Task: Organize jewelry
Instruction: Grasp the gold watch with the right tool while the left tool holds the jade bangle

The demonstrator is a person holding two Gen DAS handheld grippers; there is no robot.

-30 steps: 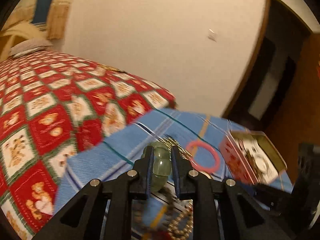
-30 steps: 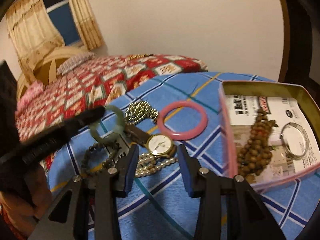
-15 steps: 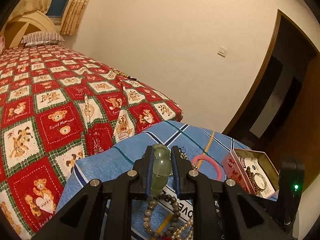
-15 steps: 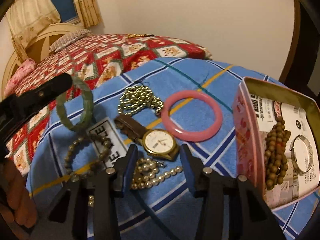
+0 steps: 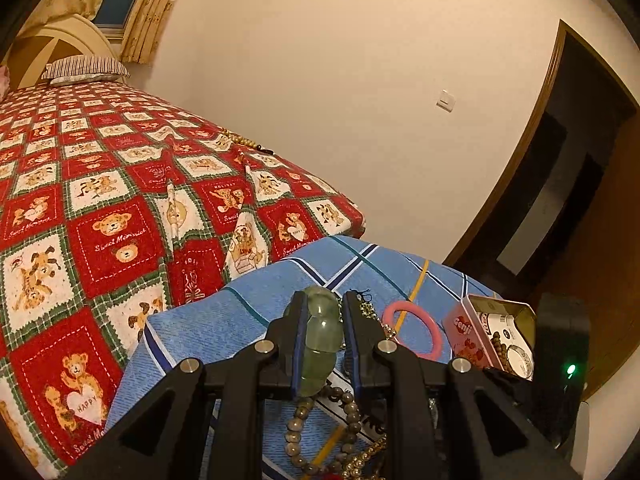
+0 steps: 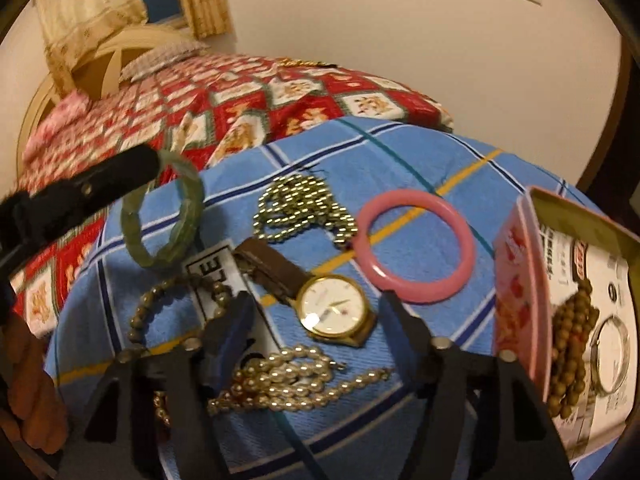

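Our left gripper (image 5: 322,334) is clamped on the translucent green jade bangle (image 6: 162,220), held above the blue plaid cloth (image 6: 400,152). Further right, our right gripper (image 6: 316,324) hangs wide open, holding nothing, over the gold-cased brown-strap wristwatch (image 6: 334,312); beyond lie the pink bangle (image 6: 414,246) and pink tin (image 6: 520,300).

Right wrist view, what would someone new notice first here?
Probably the pink bangle lying flat on the blue plaid cloth, just beyond the gold wristwatch that sits between the open right gripper fingers. At left, the left gripper holds a green jade bracelet raised above the cloth; at right, a pink tin holds brown beads.
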